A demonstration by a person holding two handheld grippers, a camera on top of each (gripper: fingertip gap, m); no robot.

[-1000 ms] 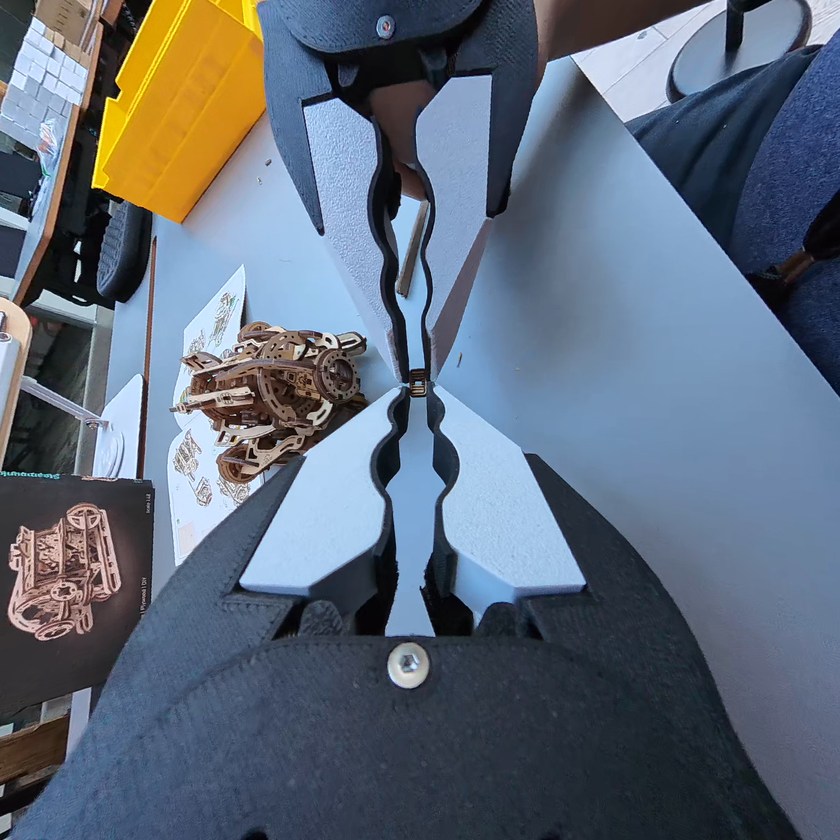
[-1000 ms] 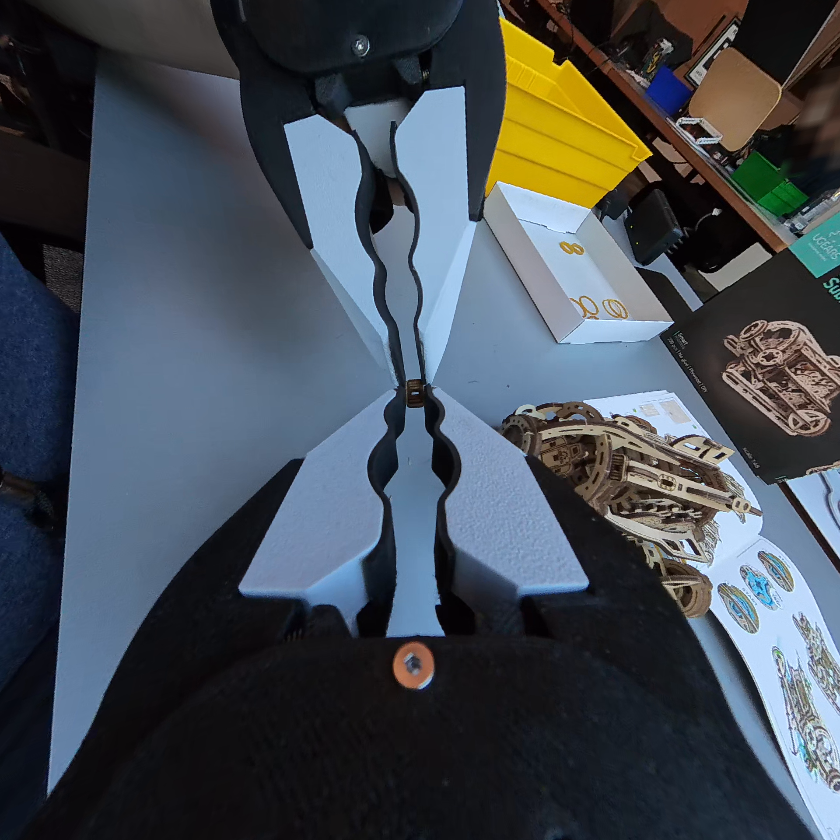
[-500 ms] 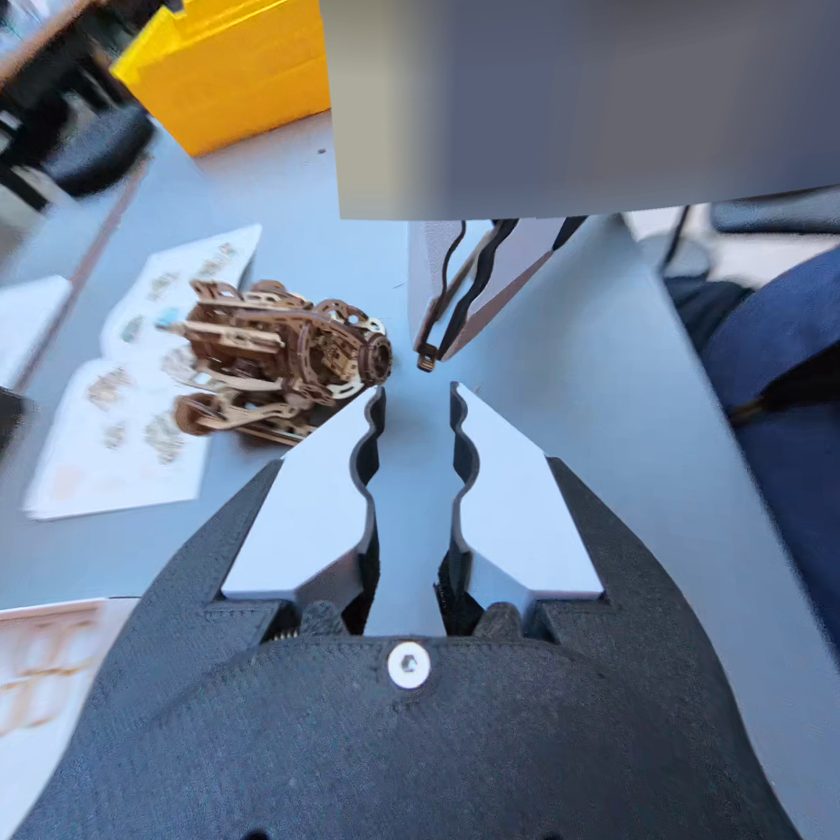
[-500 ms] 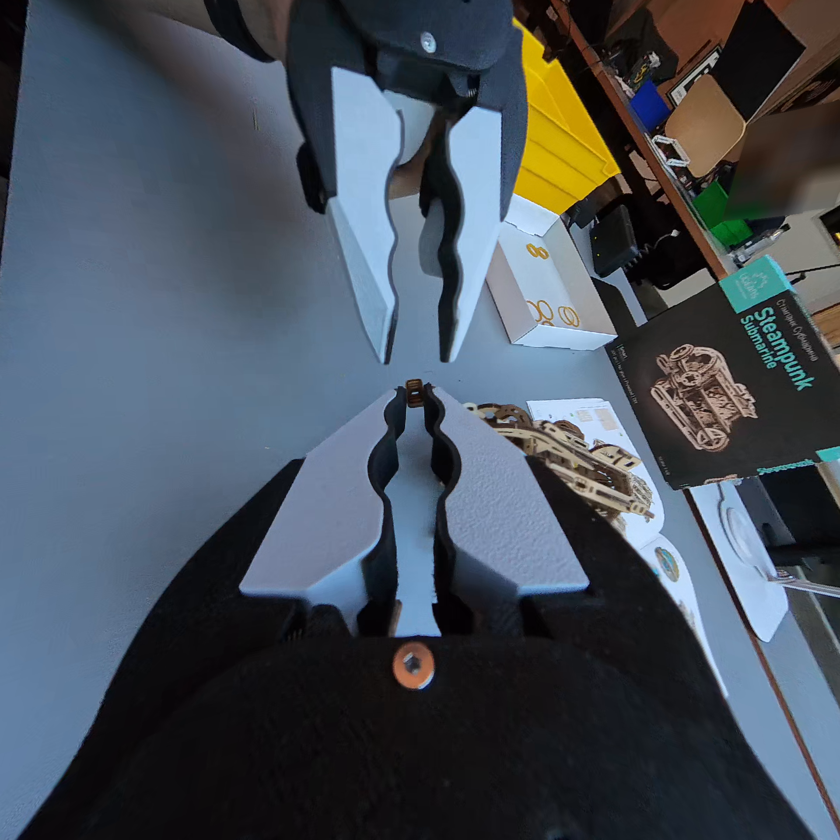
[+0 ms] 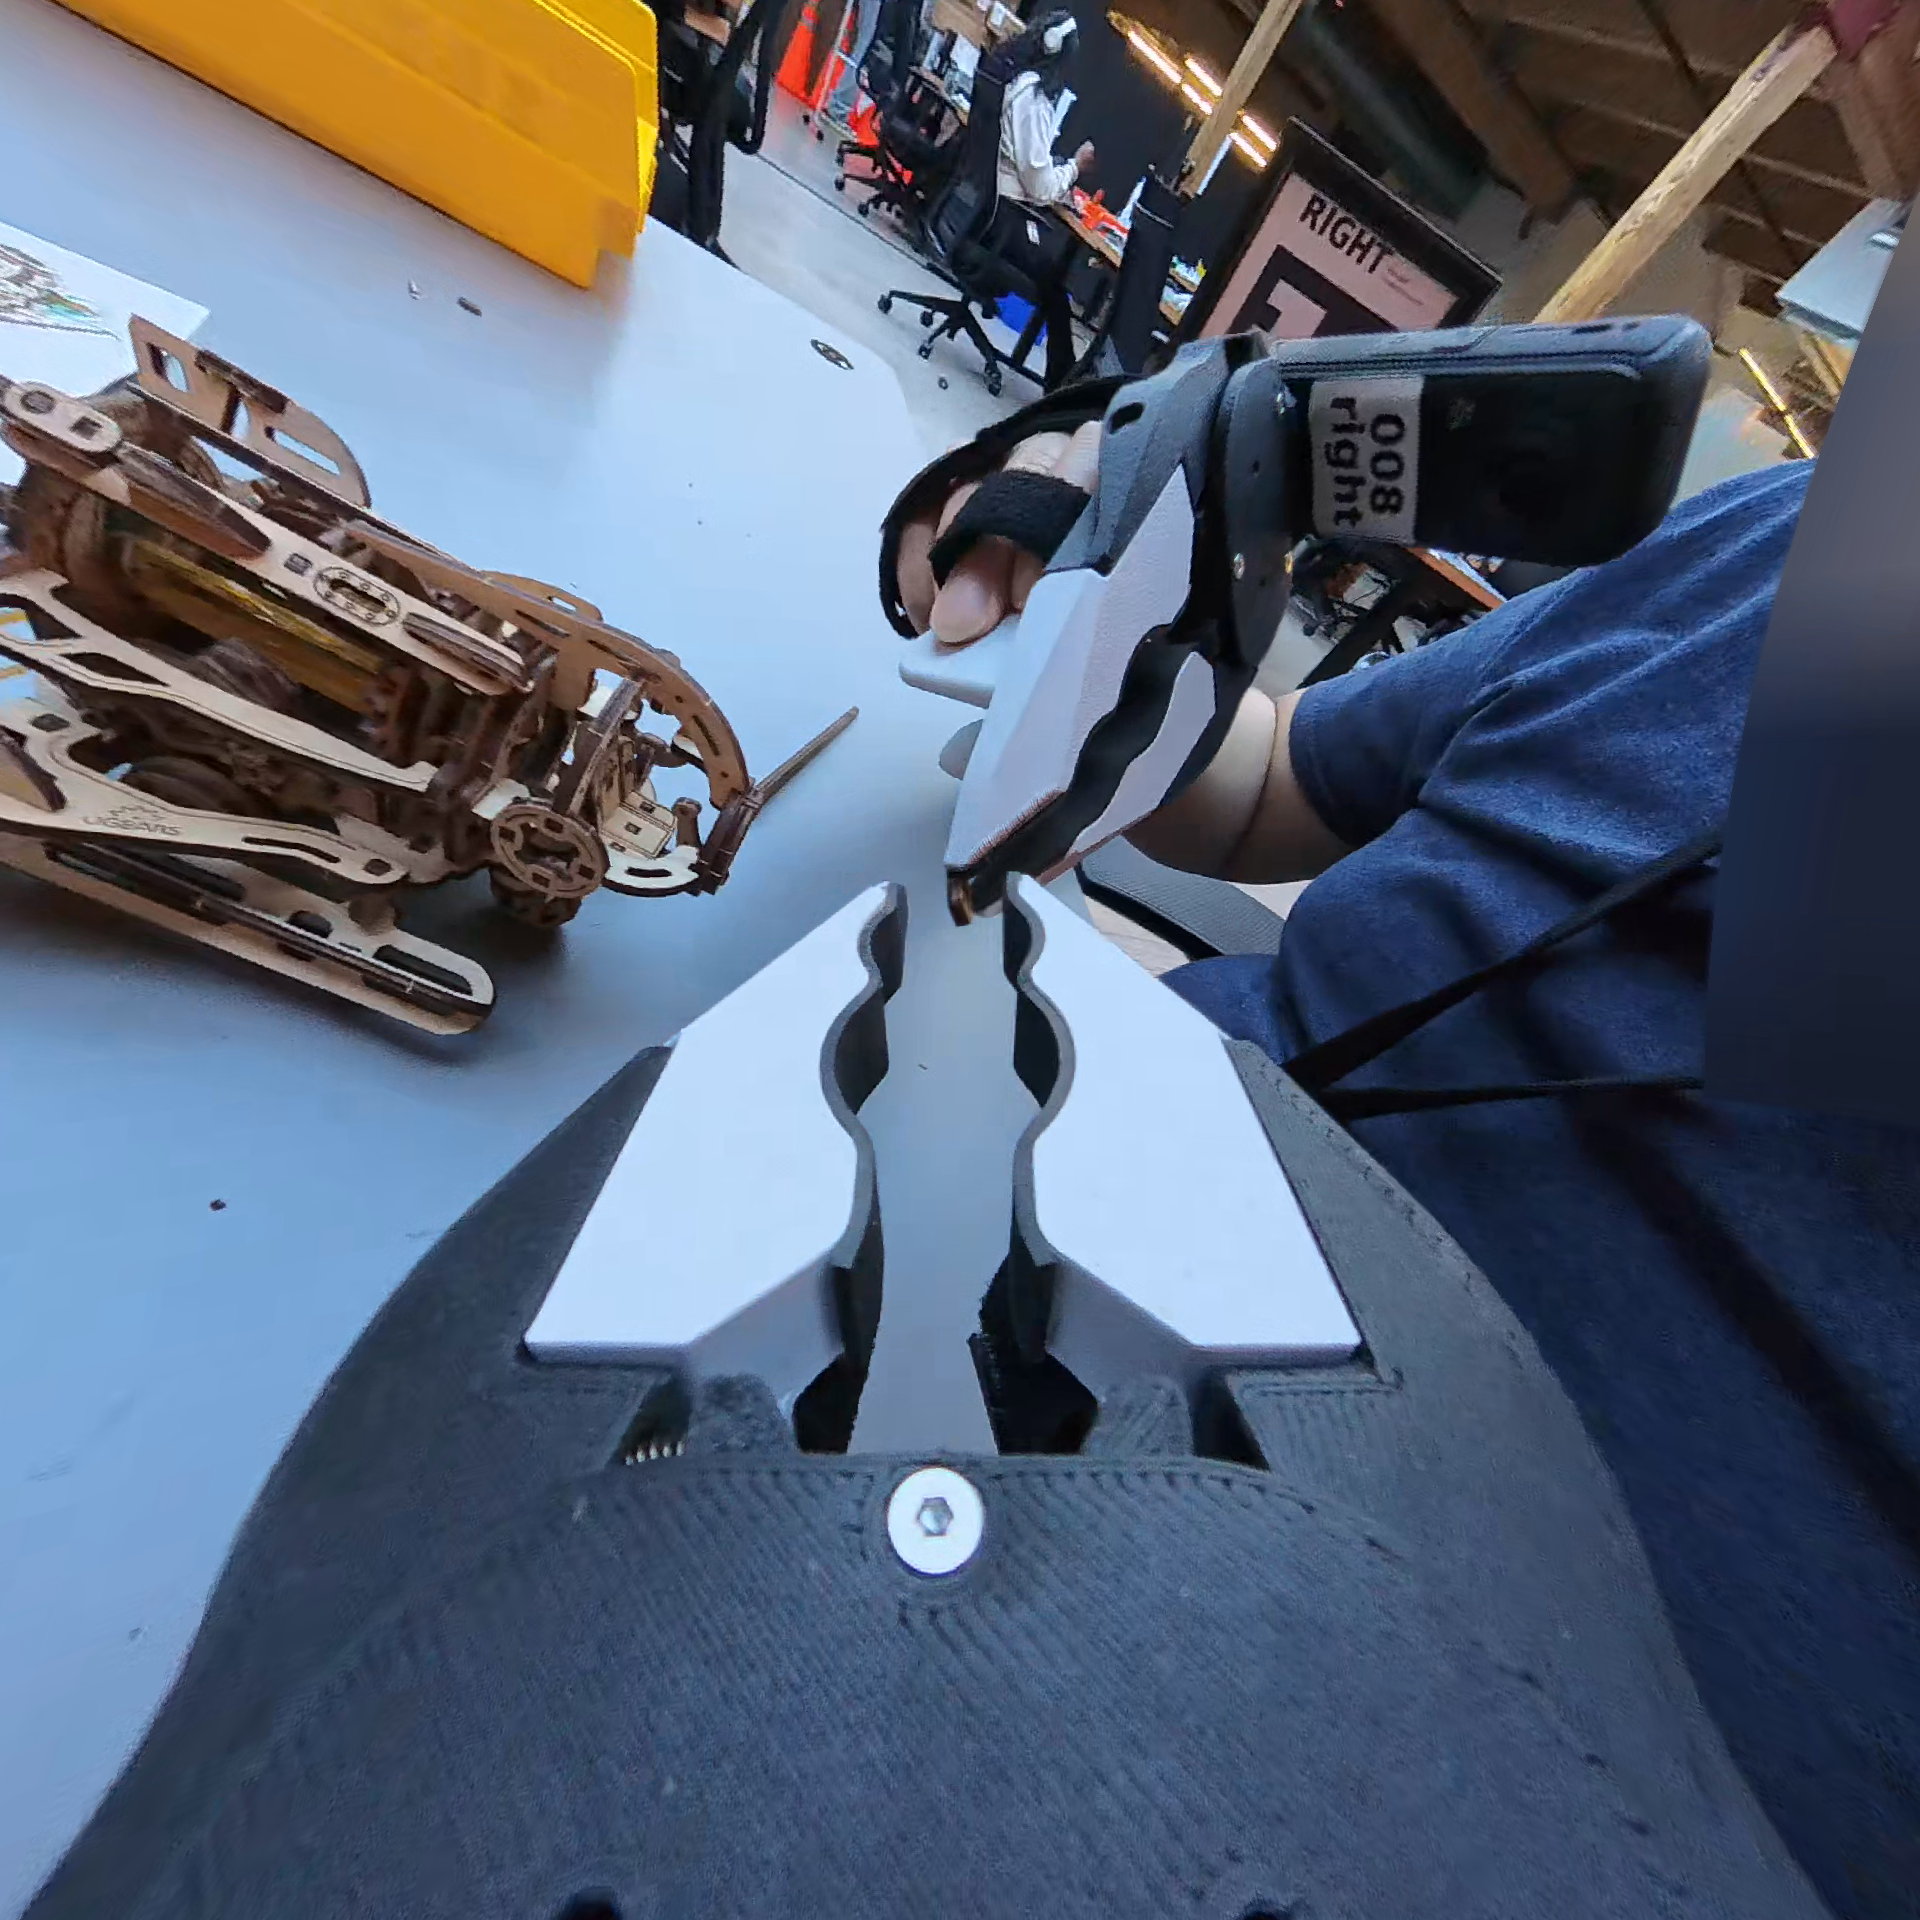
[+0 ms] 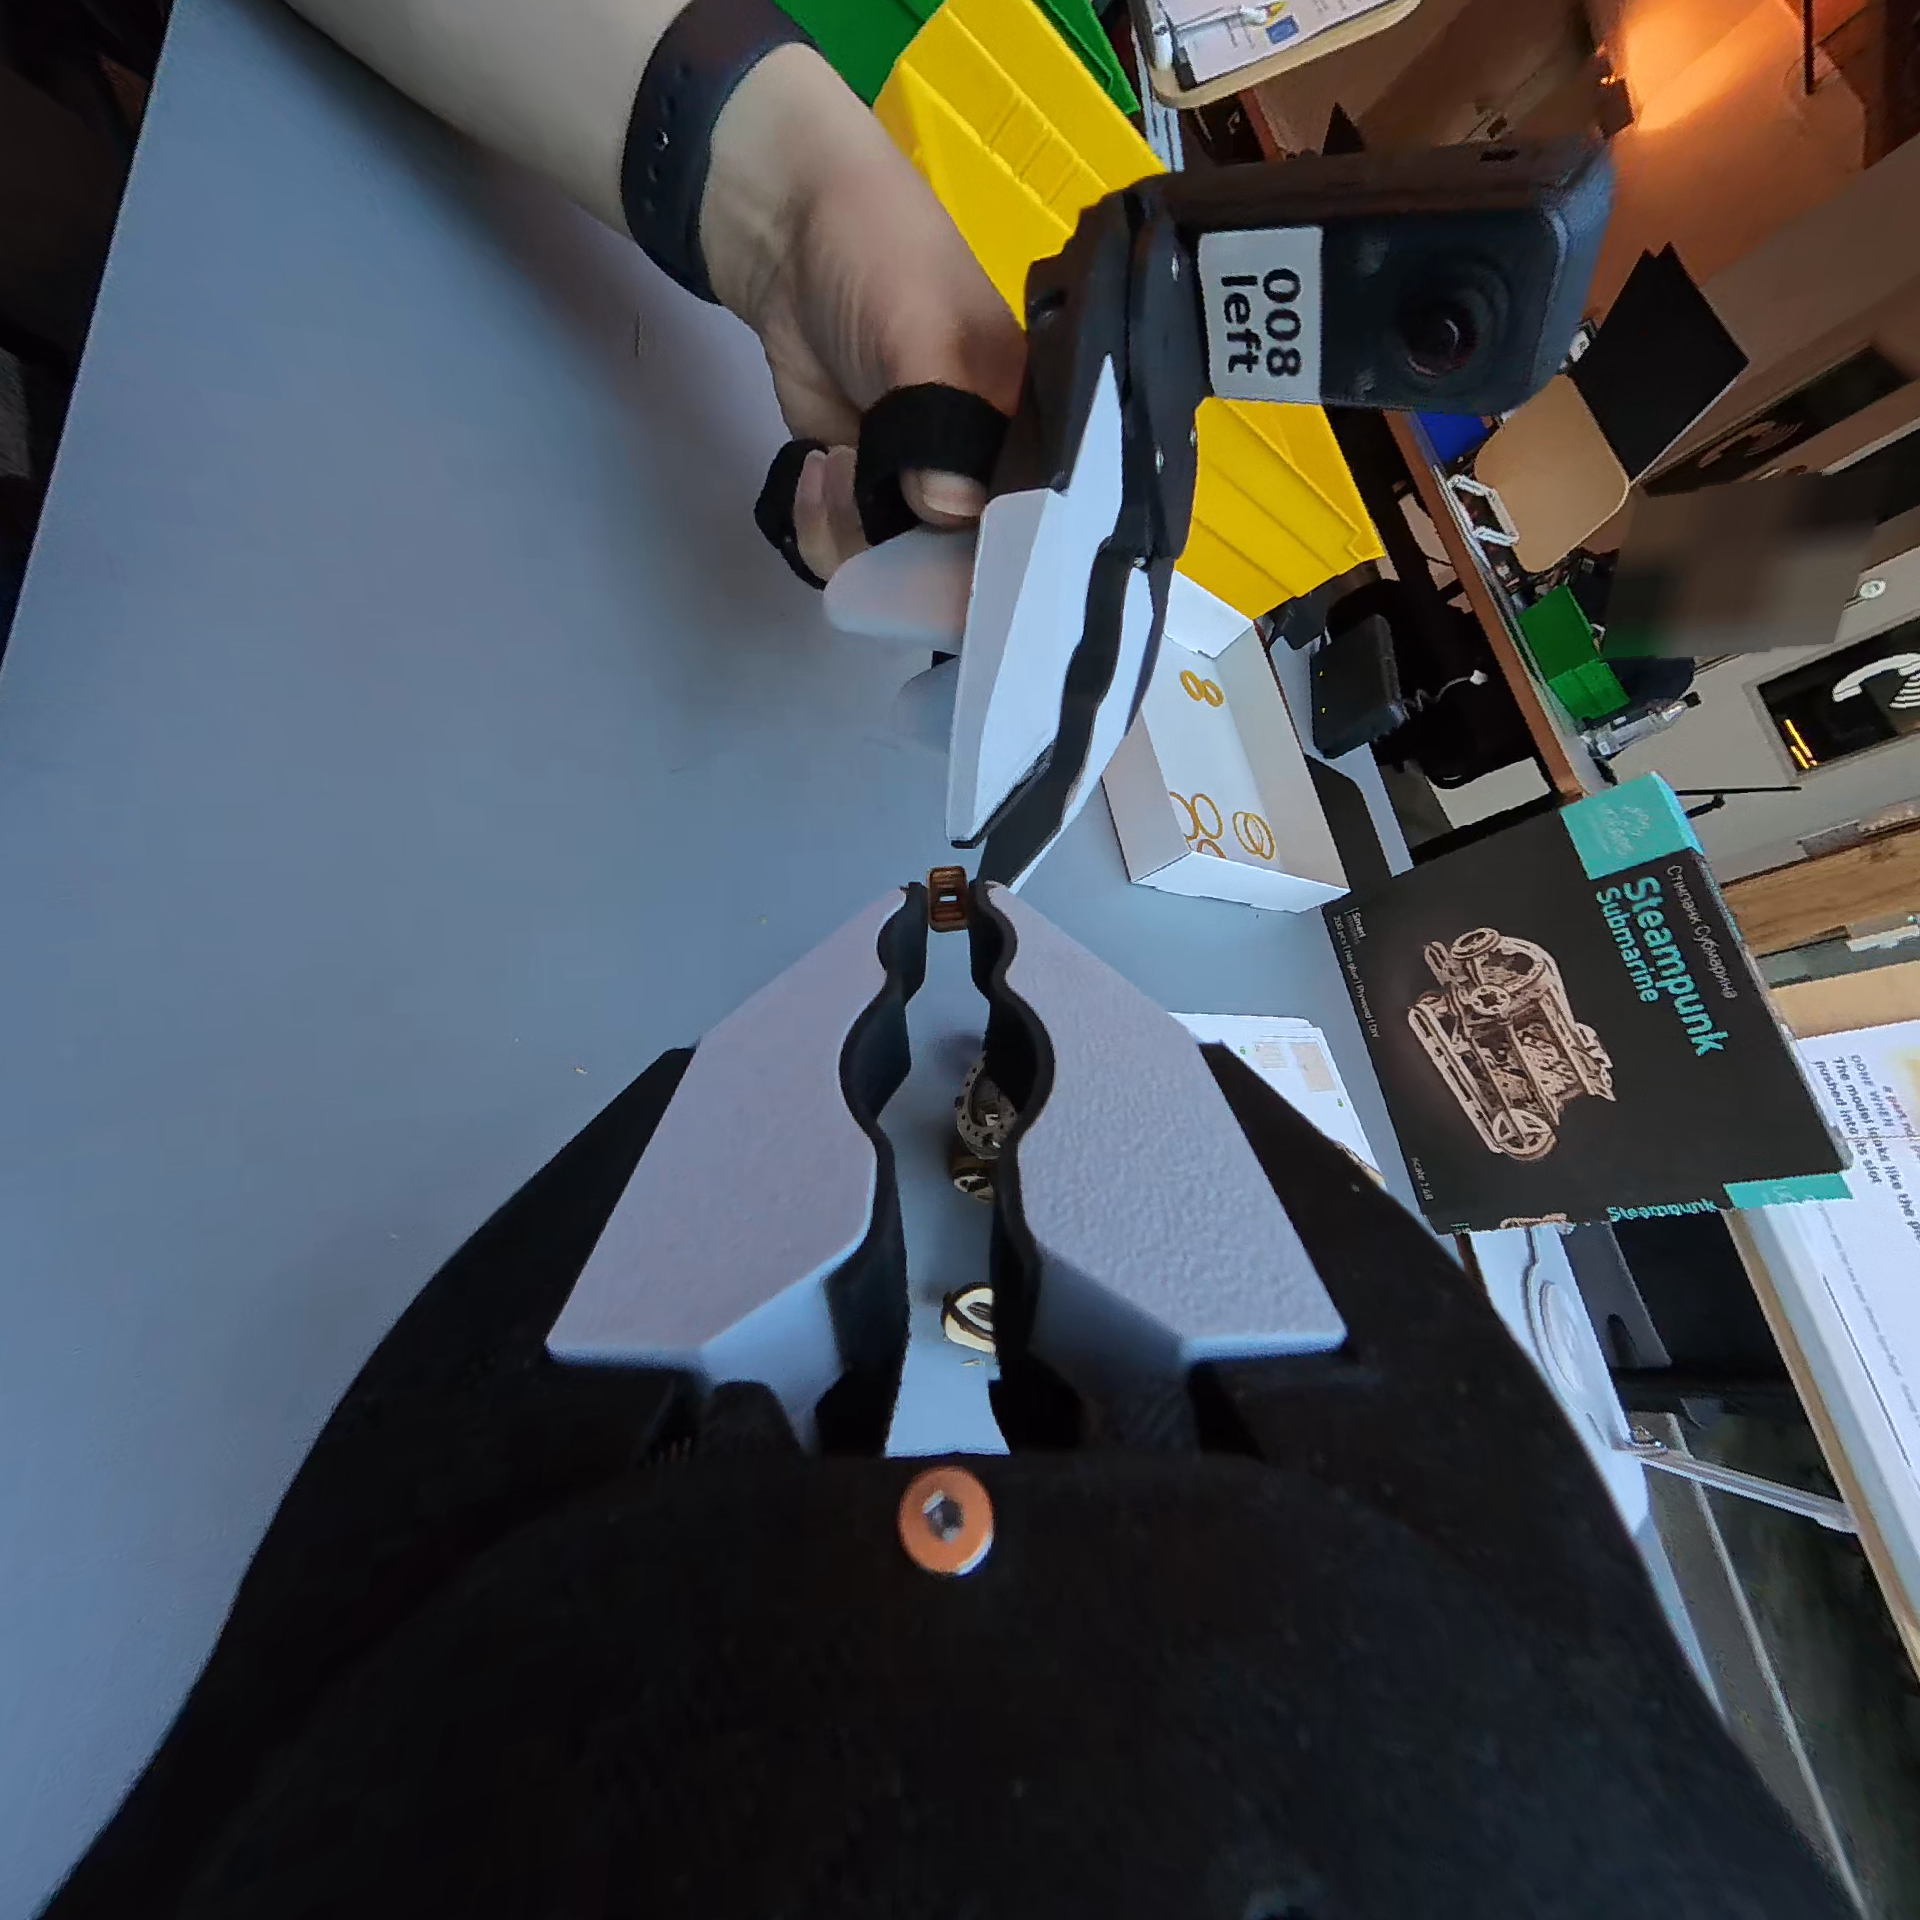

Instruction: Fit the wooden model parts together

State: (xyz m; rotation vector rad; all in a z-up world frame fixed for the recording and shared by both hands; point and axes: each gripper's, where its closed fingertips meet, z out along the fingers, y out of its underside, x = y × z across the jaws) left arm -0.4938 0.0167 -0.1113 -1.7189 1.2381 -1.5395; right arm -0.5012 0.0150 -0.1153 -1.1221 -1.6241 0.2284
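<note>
The tiny wooden piece (image 6: pixel 945 900) was pinched right at the tips of the right gripper (image 6: pixel 948 902), whose jaws were pressed onto it, while the left gripper (image 5: pixel 954 902) hung just across from it with jaws spread and empty. I'd guess the next step was carrying the piece to the wooden model (image 5: pixel 312 717) on the counter (image 5: pixel 644 395) off to the left jaws' left and pressing it in squarely. There's writing on both gripper stickers and the dark kit box (image 6: pixel 1579 1049), not repeating it.

The left gripper (image 5: pixel 954 896) has pale grey fingers (image 5: pixel 748 1132) with wavy black inner pads, a black ribbed printed body and one silver hex screw (image 5: pixel 934 1521). The right gripper (image 6: pixel 948 900) matches, with a copper-toned screw (image 6: pixel 944 1525). Black finger straps (image 6: pixel 928 445), a dark wristband (image 6: pixel 673 177) and a navy sleeve (image 5: pixel 1538 707) are worn.
</note>
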